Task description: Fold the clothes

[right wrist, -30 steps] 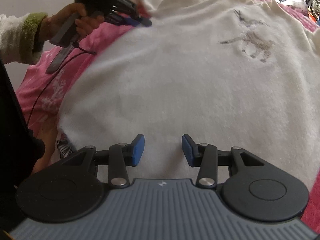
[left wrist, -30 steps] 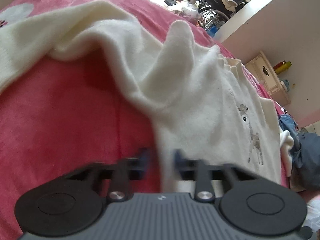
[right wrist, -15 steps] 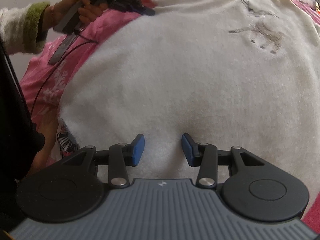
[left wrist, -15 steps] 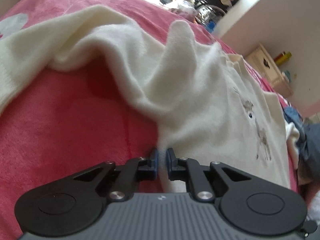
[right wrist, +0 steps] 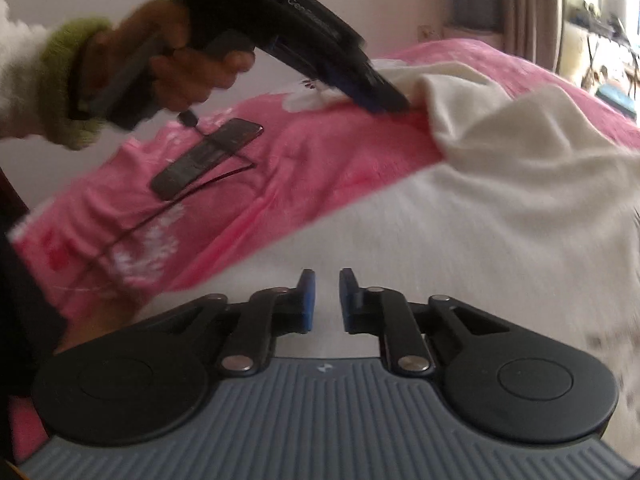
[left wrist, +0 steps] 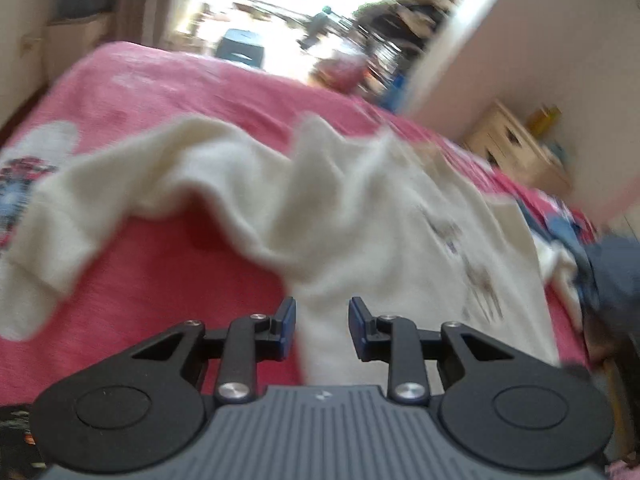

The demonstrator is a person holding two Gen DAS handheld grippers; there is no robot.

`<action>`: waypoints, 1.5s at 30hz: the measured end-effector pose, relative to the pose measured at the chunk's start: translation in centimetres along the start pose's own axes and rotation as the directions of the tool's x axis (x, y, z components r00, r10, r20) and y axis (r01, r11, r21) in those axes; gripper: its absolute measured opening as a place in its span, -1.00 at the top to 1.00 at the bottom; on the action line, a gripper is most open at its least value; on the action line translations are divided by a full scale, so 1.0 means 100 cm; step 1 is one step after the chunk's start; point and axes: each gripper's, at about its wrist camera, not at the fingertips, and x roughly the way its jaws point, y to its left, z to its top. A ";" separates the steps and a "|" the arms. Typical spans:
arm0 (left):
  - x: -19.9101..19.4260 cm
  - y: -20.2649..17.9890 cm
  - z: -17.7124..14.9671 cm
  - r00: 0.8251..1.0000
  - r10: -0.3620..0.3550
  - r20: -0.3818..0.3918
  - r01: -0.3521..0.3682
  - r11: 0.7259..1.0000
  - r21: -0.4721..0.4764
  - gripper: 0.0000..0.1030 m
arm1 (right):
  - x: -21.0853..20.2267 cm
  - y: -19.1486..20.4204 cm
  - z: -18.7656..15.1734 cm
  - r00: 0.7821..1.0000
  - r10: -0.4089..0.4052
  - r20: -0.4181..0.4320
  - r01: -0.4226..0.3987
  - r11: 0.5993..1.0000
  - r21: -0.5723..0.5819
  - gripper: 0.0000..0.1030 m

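A cream sweater point(left wrist: 400, 240) with a small deer print lies spread on a pink blanket point(left wrist: 160, 280). Its sleeve point(left wrist: 80, 200) trails to the left and a fold stands up in the middle. My left gripper point(left wrist: 322, 326) is open, raised over the sweater's side edge with nothing held. The right wrist view shows the left gripper point(right wrist: 384, 98) in a person's hand point(right wrist: 180, 64), tips beside the bunched sleeve. My right gripper point(right wrist: 327, 300) has its jaws nearly together on the sweater point(right wrist: 480, 220) near its lower edge, with white fabric between the pads.
A black strap with a cable point(right wrist: 204, 160) dangles from the left gripper over the blanket point(right wrist: 300, 152). Blue clothes point(left wrist: 612, 272) are heaped past the sweater's right side. A small wooden cabinet point(left wrist: 516, 148) stands against the wall beyond the bed.
My left gripper pinched the sweater's edge half a second ago, has since let go and lifted back. My right gripper's jaws have drawn together on the fabric and it has swung left.
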 end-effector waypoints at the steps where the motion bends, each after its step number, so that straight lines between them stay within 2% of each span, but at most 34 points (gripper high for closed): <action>1: 0.010 -0.005 -0.006 1.000 -0.001 -0.019 0.001 1.000 0.020 0.44 | 0.009 0.006 -0.003 1.000 0.000 -0.019 -0.001 1.000 -0.025 0.81; 4: 0.045 -0.007 -0.023 0.996 0.013 -0.092 -0.010 0.999 0.034 0.49 | 0.021 0.032 -0.018 0.998 0.039 -0.044 -0.043 0.996 -0.084 0.82; 6: 0.054 -0.004 -0.030 0.996 0.009 -0.089 -0.006 1.000 0.029 0.57 | 0.017 0.058 -0.027 0.994 0.094 -0.053 -0.099 0.987 -0.123 0.83; 9: 0.056 0.002 -0.031 0.997 -0.016 -0.077 0.018 1.000 0.020 0.58 | 0.010 0.095 -0.046 0.975 0.196 -0.101 -0.210 0.966 -0.154 0.83; 12: 0.055 0.008 -0.030 0.996 -0.037 -0.076 0.037 0.999 -0.001 0.61 | 0.002 0.118 -0.058 0.946 0.286 -0.152 -0.310 0.936 -0.168 0.83; 15: 0.052 0.008 -0.032 0.996 -0.042 -0.073 0.043 0.999 0.008 0.61 | -0.010 0.108 -0.046 0.962 0.259 -0.091 -0.271 0.950 -0.156 0.84; 18: 0.051 0.008 -0.033 0.997 -0.041 -0.066 0.042 0.999 0.008 0.61 | -0.011 0.072 -0.022 0.989 0.147 0.003 -0.147 0.988 -0.047 0.83; 21: 0.052 0.006 -0.032 0.997 -0.034 -0.066 0.035 0.999 0.011 0.61 | 0.009 0.059 -0.017 0.998 0.071 0.000 -0.070 0.996 -0.048 0.82; 24: 0.052 0.005 -0.031 0.997 -0.026 -0.068 0.028 0.999 0.021 0.61 | 0.023 0.090 -0.029 0.995 0.098 0.000 -0.097 0.981 -0.170 0.82; 25: 0.052 0.005 -0.030 0.997 -0.025 -0.068 0.027 0.999 0.024 0.61 | 0.023 0.102 -0.033 0.989 0.144 -0.014 -0.144 0.972 -0.185 0.82; 27: 0.052 0.005 -0.030 0.997 -0.025 -0.067 0.027 0.999 0.025 0.61 | 0.023 0.125 -0.039 0.969 0.242 -0.051 -0.247 0.947 -0.203 0.82; 30: 0.052 0.005 -0.031 0.998 -0.027 -0.063 0.028 0.999 0.024 0.61 | 0.018 0.154 -0.058 0.931 0.338 -0.138 -0.363 0.900 -0.241 0.82; 32: 0.052 0.005 -0.031 0.998 -0.030 -0.058 0.032 0.999 0.021 0.60 | 0.007 0.156 -0.064 0.928 0.347 -0.136 -0.371 0.899 -0.233 0.82; 33: 0.051 0.005 -0.031 0.998 -0.033 -0.056 0.034 0.999 0.020 0.58 | 0.001 0.144 -0.061 0.935 0.338 -0.104 -0.352 0.919 -0.178 0.82; 35: 0.047 0.004 -0.030 0.998 -0.034 -0.048 0.035 0.999 0.022 0.53 | -0.012 0.118 -0.053 0.950 0.310 -0.037 -0.312 0.949 -0.054 0.82; 36: 0.044 0.002 -0.030 0.999 -0.033 -0.040 0.034 0.999 0.026 0.47 | -0.020 0.099 -0.050 0.962 0.271 0.006 -0.271 0.962 0.026 0.82; 38: 0.036 -0.003 -0.028 1.000 -0.024 -0.020 0.024 0.999 0.041 0.44 | -0.041 0.055 -0.046 0.983 0.146 0.108 -0.164 0.968 0.190 0.82; 40: 0.028 -0.010 -0.026 1.000 -0.029 -0.001 0.029 0.997 0.067 0.43 | -0.062 0.019 -0.049 0.986 -0.005 0.167 -0.046 0.952 0.303 0.82; 42: 0.023 -0.018 -0.025 0.999 -0.045 0.012 0.044 0.995 0.095 0.42 | -0.083 -0.012 -0.057 0.965 -0.197 0.172 0.126 0.926 0.357 0.82; 43: 0.023 -0.022 -0.025 0.998 -0.058 0.014 0.056 0.993 0.102 0.41 | -0.092 -0.027 -0.063 0.943 -0.294 0.153 0.219 0.899 0.380 0.82; 45: 0.026 -0.030 -0.026 0.997 -0.078 0.008 0.077 0.991 0.110 0.38 | -0.107 -0.056 -0.081 0.898 -0.428 0.103 0.338 0.820 0.462 0.82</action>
